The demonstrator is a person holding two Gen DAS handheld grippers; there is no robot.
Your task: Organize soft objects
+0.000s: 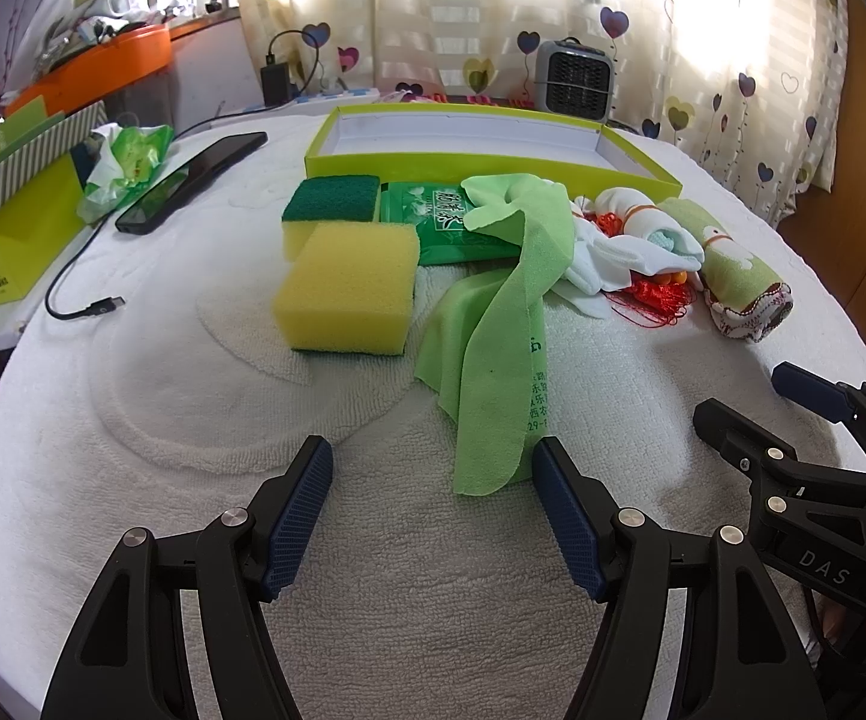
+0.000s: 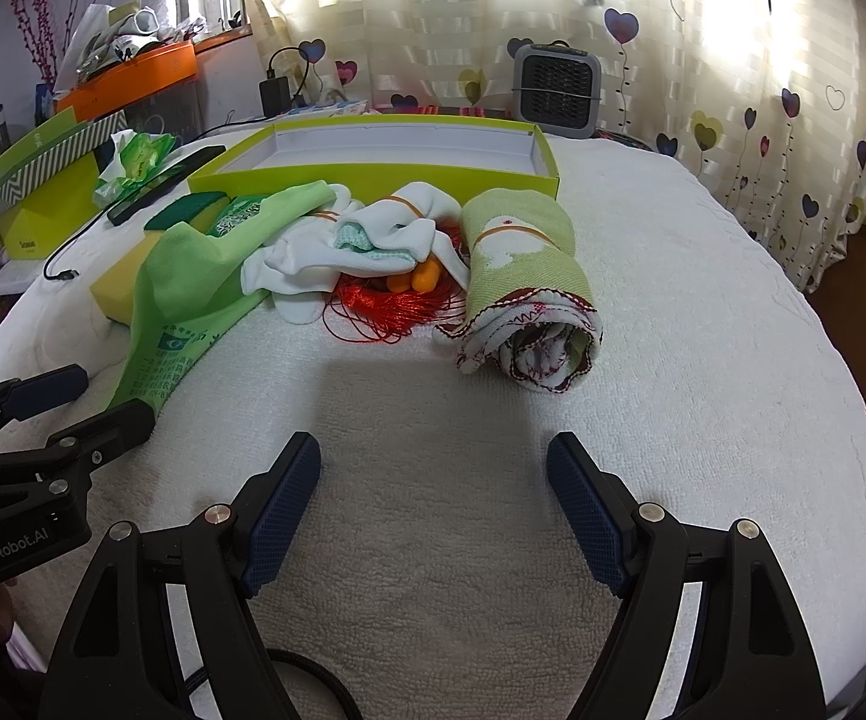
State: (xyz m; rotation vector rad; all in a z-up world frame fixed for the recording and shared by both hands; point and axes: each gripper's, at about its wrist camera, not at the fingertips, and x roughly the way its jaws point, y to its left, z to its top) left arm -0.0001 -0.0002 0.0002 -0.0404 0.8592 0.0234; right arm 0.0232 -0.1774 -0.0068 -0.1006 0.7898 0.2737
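On the white towel-covered table lie a yellow sponge [image 1: 346, 288], a green-topped sponge [image 1: 330, 204], a green packet [image 1: 442, 222], a long green cloth [image 1: 493, 348], white socks [image 1: 631, 246] over red tassel thread [image 1: 652, 297], and a rolled green towel [image 1: 739, 276]. An open lime-green box [image 1: 493, 168] sits behind them. My left gripper [image 1: 433, 474] is open and empty, just short of the green cloth's near end. My right gripper [image 2: 433, 468] is open and empty, in front of the rolled towel [image 2: 529, 294]. Each gripper shows in the other's view.
A black phone [image 1: 193, 180] and a loose cable [image 1: 79, 294] lie at the left, next to green boxes [image 1: 13, 210] and a crumpled green wrapper [image 1: 127, 162]. A small grey heater [image 1: 574, 81] stands behind the box by the curtain. An orange tray [image 1: 103, 66] sits far left.
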